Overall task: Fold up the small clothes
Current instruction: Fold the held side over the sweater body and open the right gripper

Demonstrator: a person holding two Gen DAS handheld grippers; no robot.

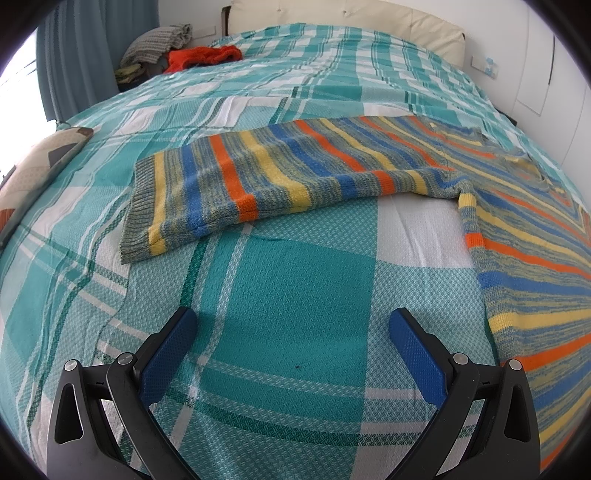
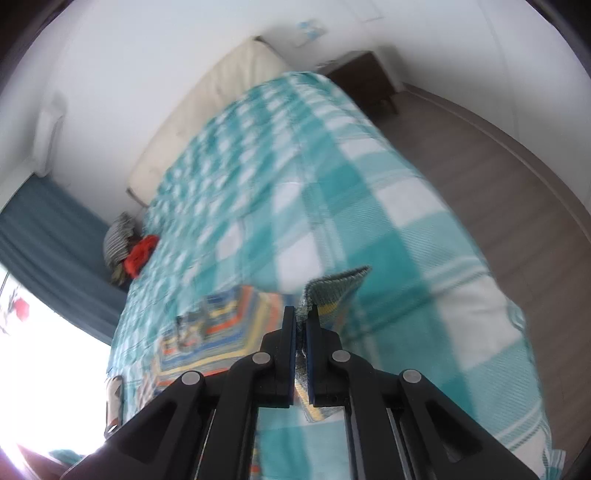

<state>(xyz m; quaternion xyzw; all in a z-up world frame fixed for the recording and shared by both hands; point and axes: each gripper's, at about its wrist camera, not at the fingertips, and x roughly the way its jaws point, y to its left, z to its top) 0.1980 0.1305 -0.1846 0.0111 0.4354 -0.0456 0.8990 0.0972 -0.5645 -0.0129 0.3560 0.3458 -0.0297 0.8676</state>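
Note:
A striped knit sweater in grey, blue, orange and yellow lies spread on the teal checked bedspread. One sleeve stretches to the left and its body runs off to the right. My left gripper hovers open over bare bedspread, just short of the sweater, with nothing between its blue pads. In the right wrist view my right gripper is shut on a ribbed cuff of the sweater, which sticks up past the fingertips. The rest of the sweater lies blurred below and to the left.
A red garment and a grey striped pile sit at the bed's far left corner. A cream headboard runs along the back. A dark nightstand and wooden floor lie beyond the bed's right side. A patterned cushion rests at the left.

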